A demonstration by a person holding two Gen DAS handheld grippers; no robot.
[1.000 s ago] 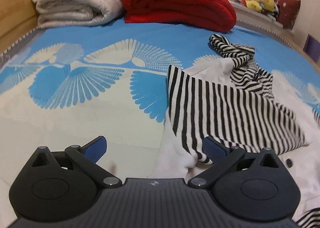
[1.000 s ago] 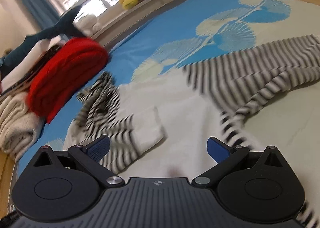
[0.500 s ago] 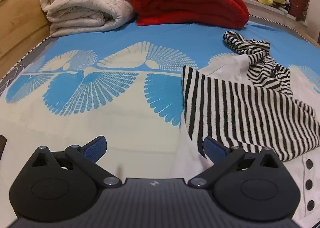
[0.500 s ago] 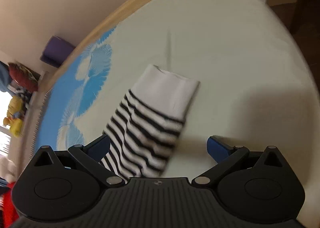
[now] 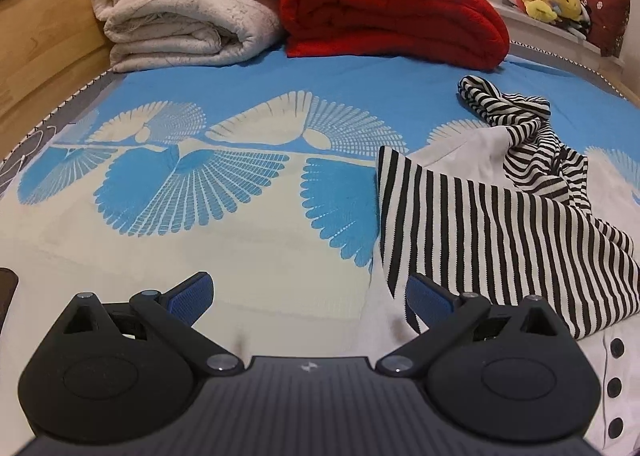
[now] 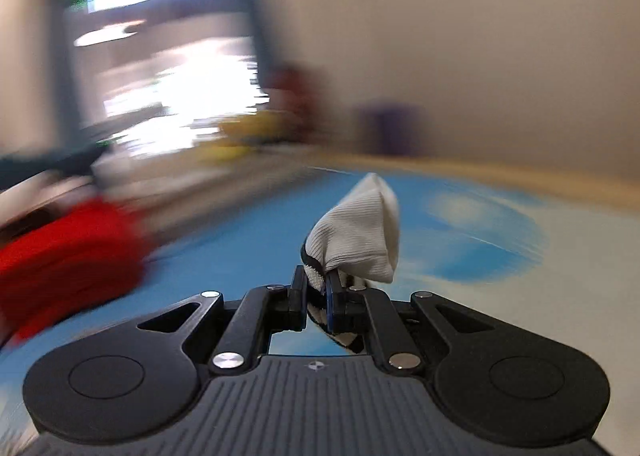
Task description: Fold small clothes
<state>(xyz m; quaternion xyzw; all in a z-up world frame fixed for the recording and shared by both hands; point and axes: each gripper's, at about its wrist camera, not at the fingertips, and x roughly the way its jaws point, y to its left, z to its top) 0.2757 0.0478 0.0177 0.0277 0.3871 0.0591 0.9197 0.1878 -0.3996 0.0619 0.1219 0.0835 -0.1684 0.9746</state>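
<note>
A black-and-white striped garment with a white buttoned part lies crumpled on the right of the blue patterned bedspread. My left gripper hovers open over the bedspread, its right finger at the garment's near-left corner, nothing between the pads. In the blurred right wrist view, my right gripper has its jaws closing, the pads pressed on the garment's sleeve end, whose white ribbed cuff sticks up above the fingers, lifted off the bed.
Folded cream blankets and a folded red blanket are stacked at the bed's far end. Plush toys sit on a sill at the far right. A wooden bed frame runs along the left.
The right gripper went from wide open over the sleeve cuff to shut on it, and its view swung up toward the window. The left gripper stayed open and tilted only slightly.
</note>
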